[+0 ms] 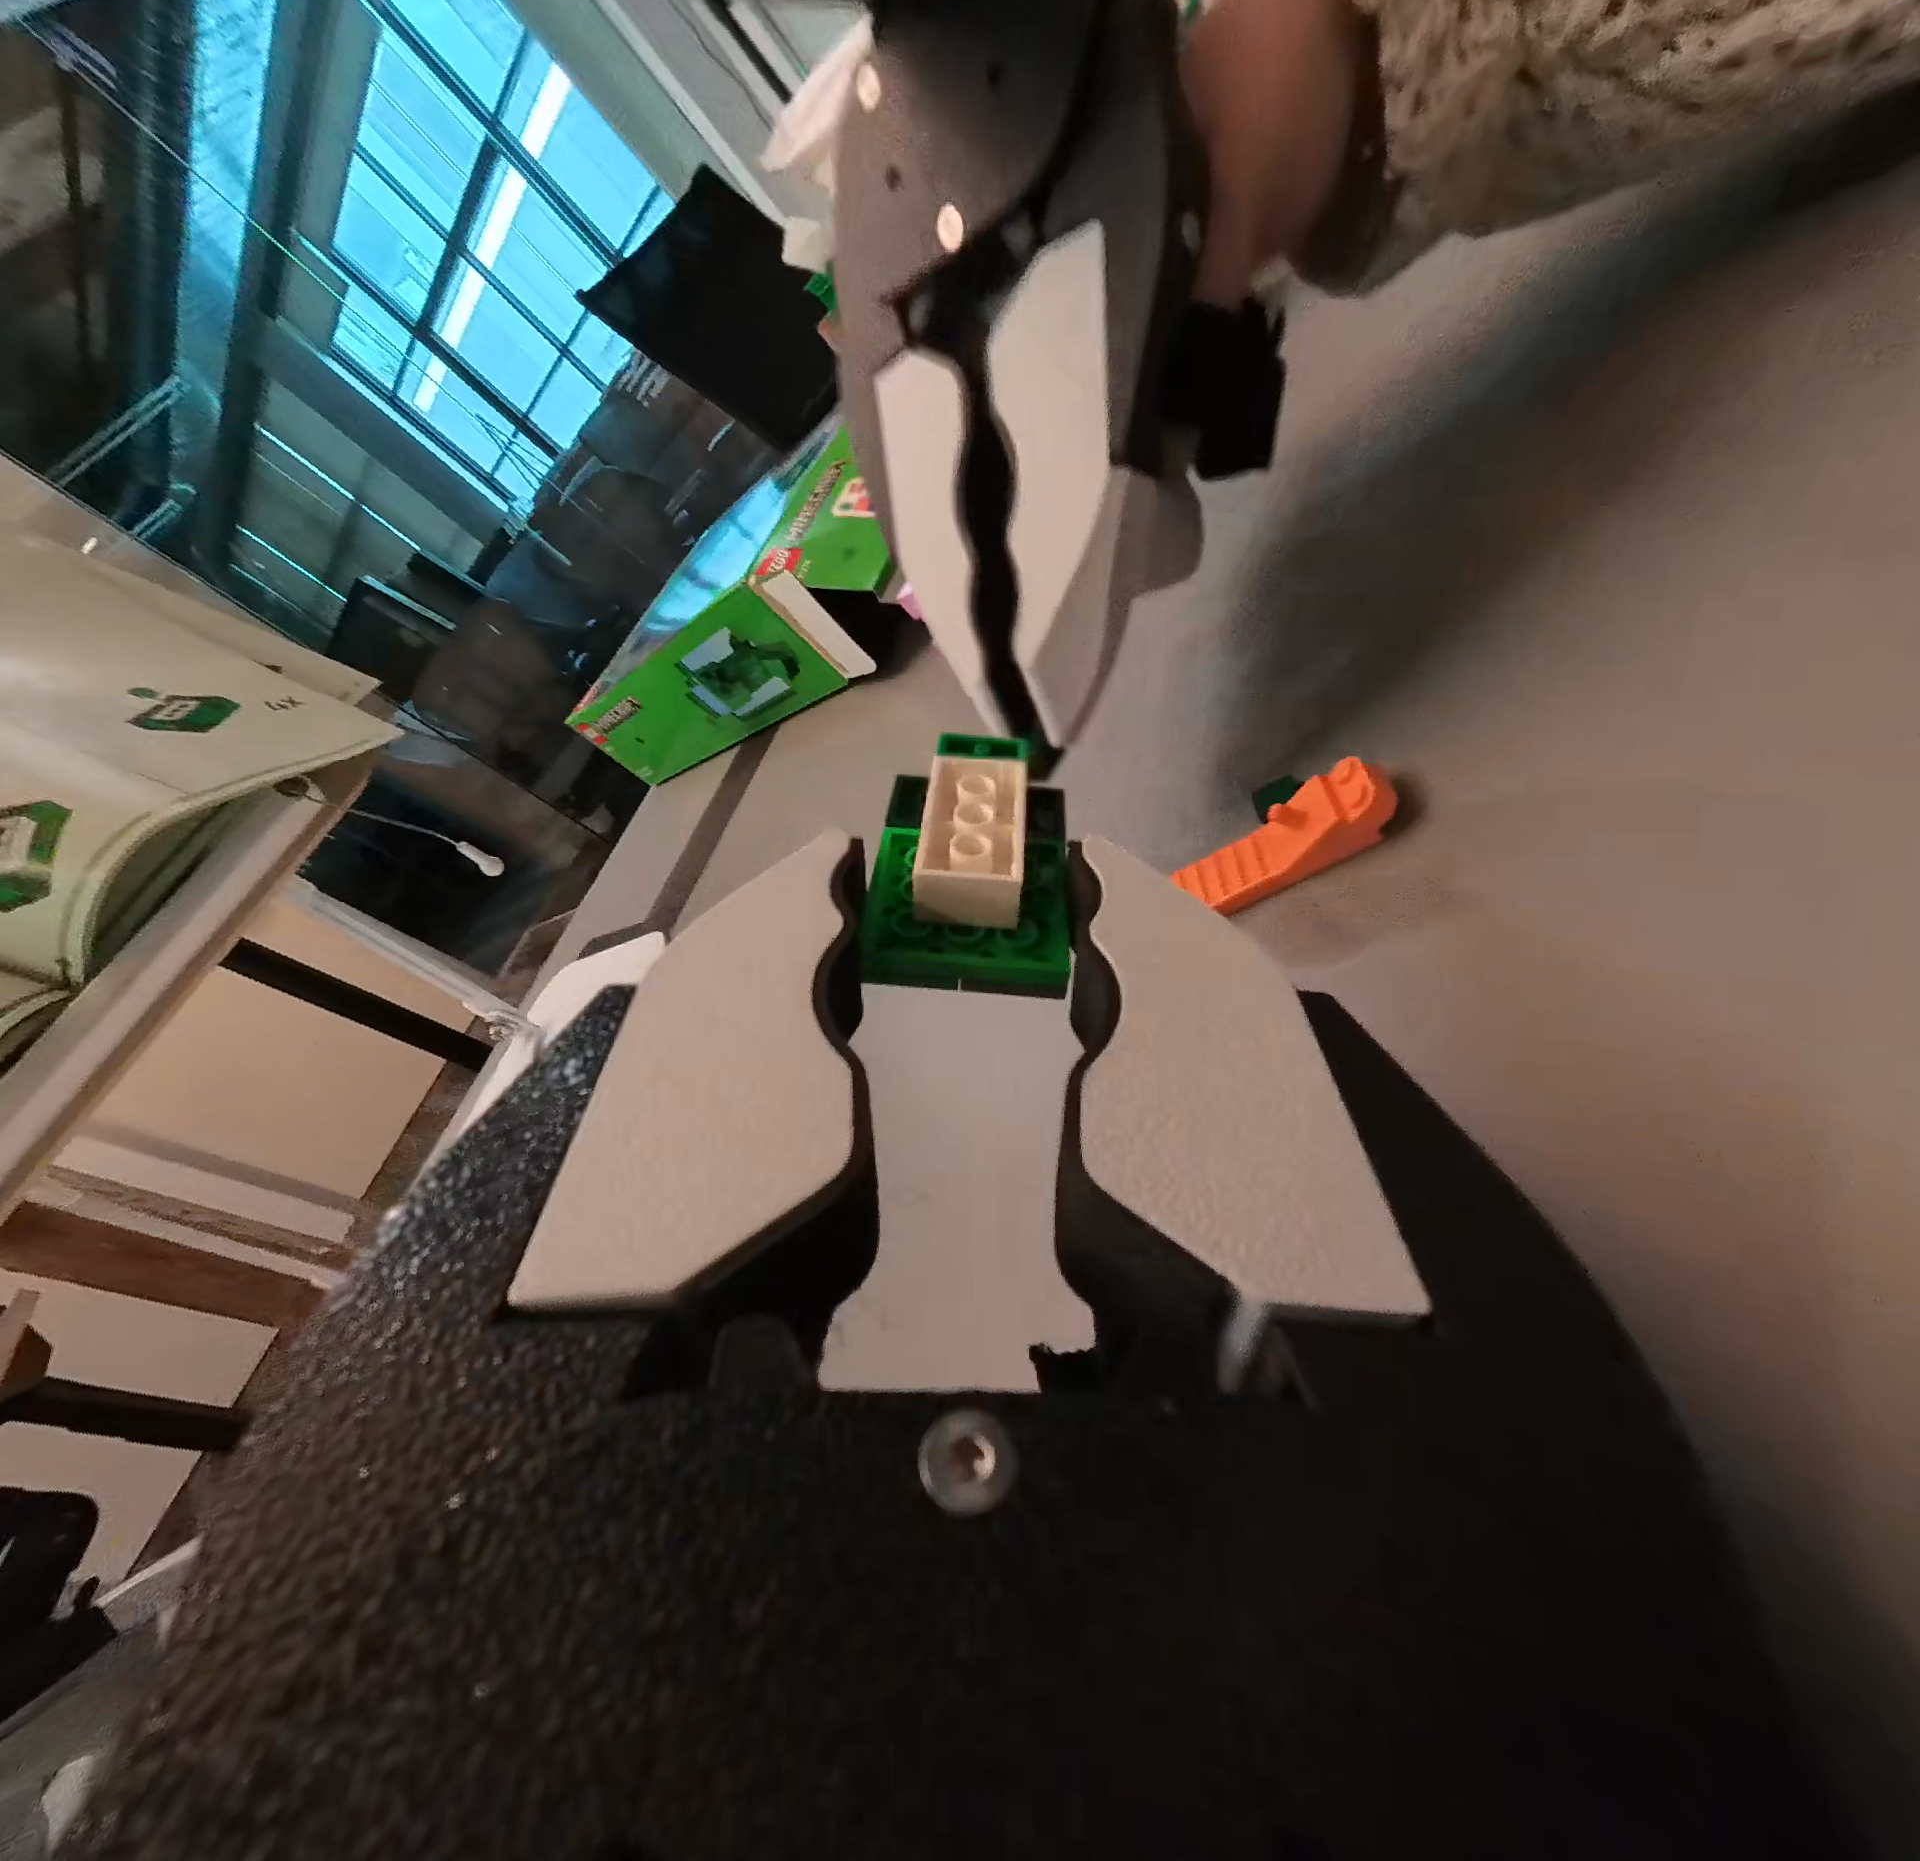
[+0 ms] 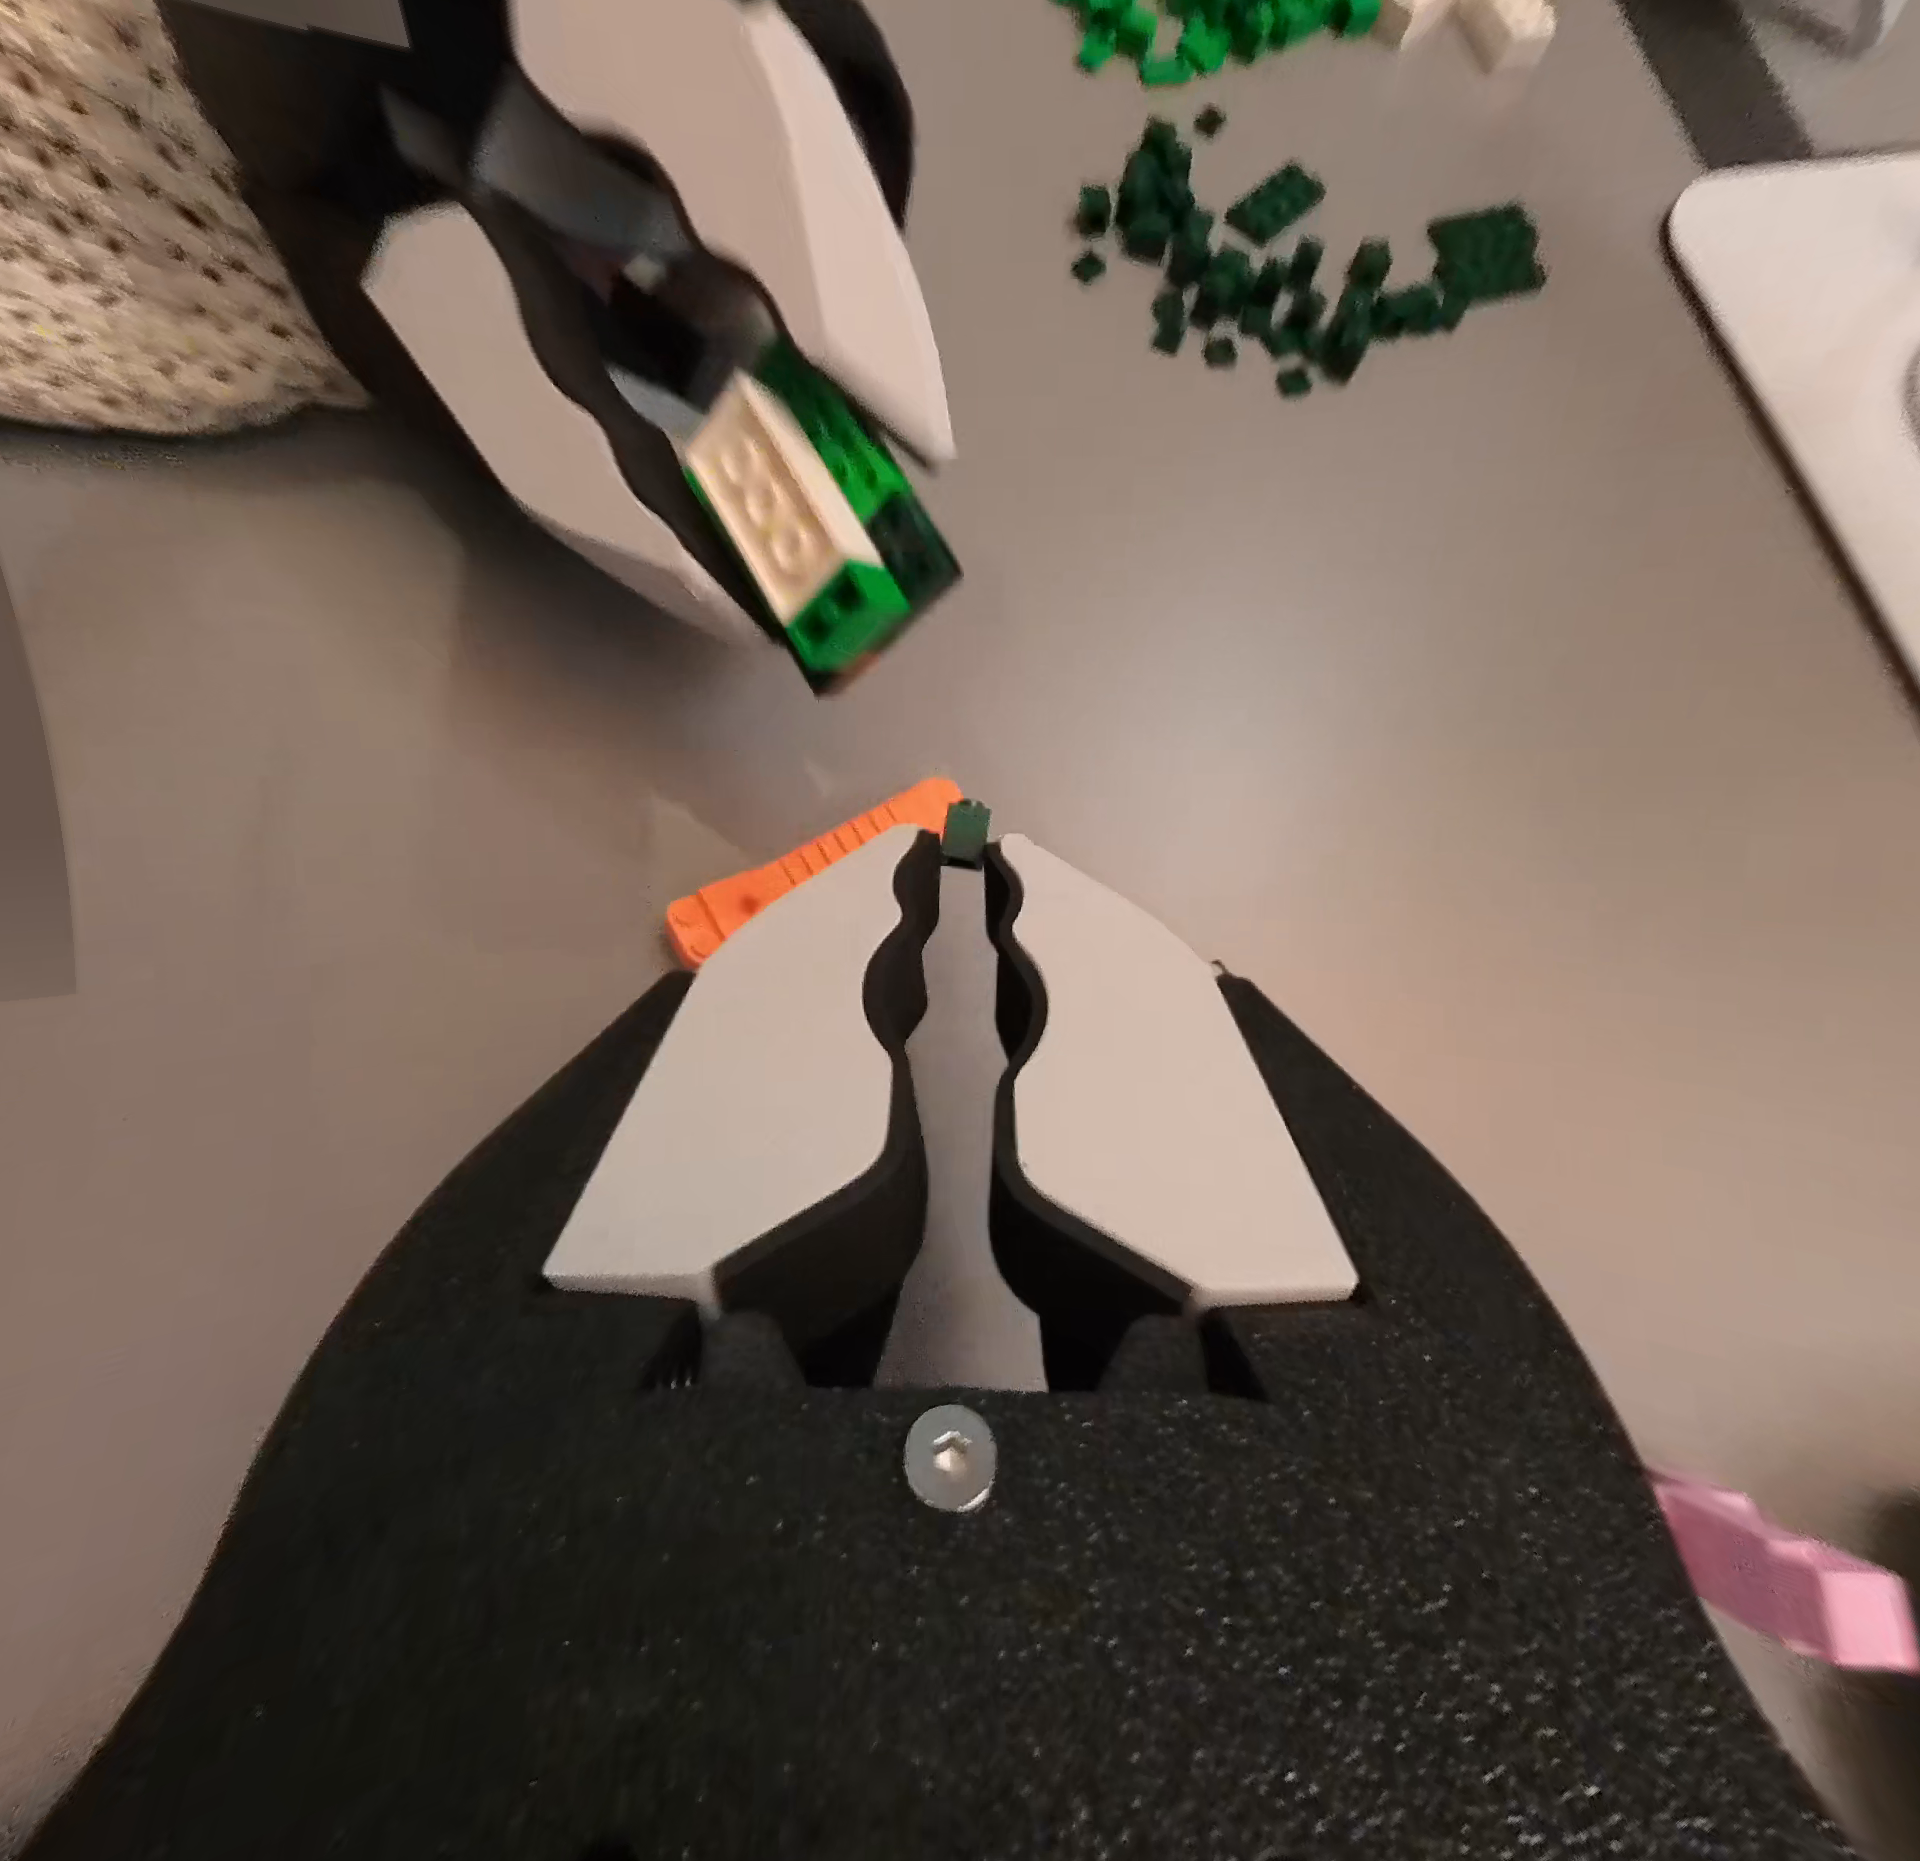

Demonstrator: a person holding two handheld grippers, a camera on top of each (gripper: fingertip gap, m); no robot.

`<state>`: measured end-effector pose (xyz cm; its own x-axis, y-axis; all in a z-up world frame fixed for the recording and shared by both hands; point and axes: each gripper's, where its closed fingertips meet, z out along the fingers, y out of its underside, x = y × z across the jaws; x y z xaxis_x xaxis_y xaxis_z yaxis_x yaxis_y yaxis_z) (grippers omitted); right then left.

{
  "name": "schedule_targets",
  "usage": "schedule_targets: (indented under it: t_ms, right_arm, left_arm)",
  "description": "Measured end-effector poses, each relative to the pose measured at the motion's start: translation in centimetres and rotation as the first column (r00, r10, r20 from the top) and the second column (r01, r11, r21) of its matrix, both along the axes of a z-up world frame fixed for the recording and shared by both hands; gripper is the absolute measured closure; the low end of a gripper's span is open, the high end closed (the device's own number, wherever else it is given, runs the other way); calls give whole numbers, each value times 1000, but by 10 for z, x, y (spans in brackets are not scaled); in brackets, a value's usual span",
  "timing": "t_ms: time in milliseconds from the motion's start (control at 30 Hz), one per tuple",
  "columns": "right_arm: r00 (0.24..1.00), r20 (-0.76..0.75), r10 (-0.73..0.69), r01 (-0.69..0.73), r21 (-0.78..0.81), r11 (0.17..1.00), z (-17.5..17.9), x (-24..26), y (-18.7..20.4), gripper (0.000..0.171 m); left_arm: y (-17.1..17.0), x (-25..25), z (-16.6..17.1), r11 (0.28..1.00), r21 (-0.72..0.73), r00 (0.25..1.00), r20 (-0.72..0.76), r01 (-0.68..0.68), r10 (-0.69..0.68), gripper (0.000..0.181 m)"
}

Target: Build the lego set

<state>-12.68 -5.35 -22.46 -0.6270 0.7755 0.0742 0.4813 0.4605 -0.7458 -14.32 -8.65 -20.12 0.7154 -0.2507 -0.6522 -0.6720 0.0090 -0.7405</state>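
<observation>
The plate [image 1: 966, 938] was bright green under a cream brick [image 1: 971, 840], and the separator tool [image 1: 1294, 840] was orange. Far off lay dark green pieces [image 2: 1299, 263] on the grey table [image 2: 1351, 772]; a knitted sleeve [image 1: 1621, 55] was beige with an open weave.

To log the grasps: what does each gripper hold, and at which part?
Left gripper: green-and-white brick assembly, clamped by its two sides. Right gripper: small dark green piece, pinched at the fingertips.

Beyond my left jaws, a grey table [image 1: 1558, 668] stretches away. Up and left of them, tall paned windows [image 1: 447, 253] glow blue with daylight, with a dark monitor [image 1: 717, 305] nearby.
</observation>
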Motion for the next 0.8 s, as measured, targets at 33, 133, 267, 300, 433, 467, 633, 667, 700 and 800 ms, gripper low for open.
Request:
schedule_targets:
  t_ms: [33, 133, 267, 300, 433, 467, 633, 667, 700, 800]
  right_arm:
    - [1000, -7, 17, -17, 13, 1000, 9, 0, -3, 163]
    - [997, 16, 75, -76, 106, 991, 25, -1, -13, 163]
    - [991, 32, 133, -136, 289, 948, 34, -4, -19, 163]
    - [988, 44, 146, -152, 322, 934, 35, -4, -21, 163]
    - [981, 96, 169, -195, 452, 871, 33, -5, -20, 163]
    - [978, 115, 173, -207, 474, 856, 32, -5, -20, 163]
    - [963, 187, 192, -265, 547, 794, 30, -5, -21, 163]
    - [960, 203, 195, -276, 559, 782, 29, -5, -21, 163]
    - [957, 212, 198, -286, 567, 772, 28, -5, -22, 163]
    - [951, 229, 210, -306, 576, 758, 27, -6, -25, 163]
  left_arm:
    - [0, 0, -1, 1000, -5, 1000, -2, -5, 5, 145]
    - [1, 1, -4, 1000, -21, 1000, -22, -11, 11, 145]
    - [2, 3, -8, 999, -38, 999, -54, -10, 8, 145]
    - [2, 3, -8, 999, -39, 998, -58, -9, 7, 145]
    - [2, 4, -9, 999, -38, 997, -76, -8, 5, 145]
    - [1, 5, -9, 999, -38, 997, -79, -6, 3, 145]
    - [2, 6, -7, 1000, -29, 996, -93, -4, 1, 145]
    - [2, 6, -7, 1000, -26, 995, -95, -5, 2, 145]
    - [2, 6, -7, 1000, -24, 995, -98, -6, 4, 145]
    - [2, 7, -7, 1000, -24, 995, -102, -3, 1, 145]
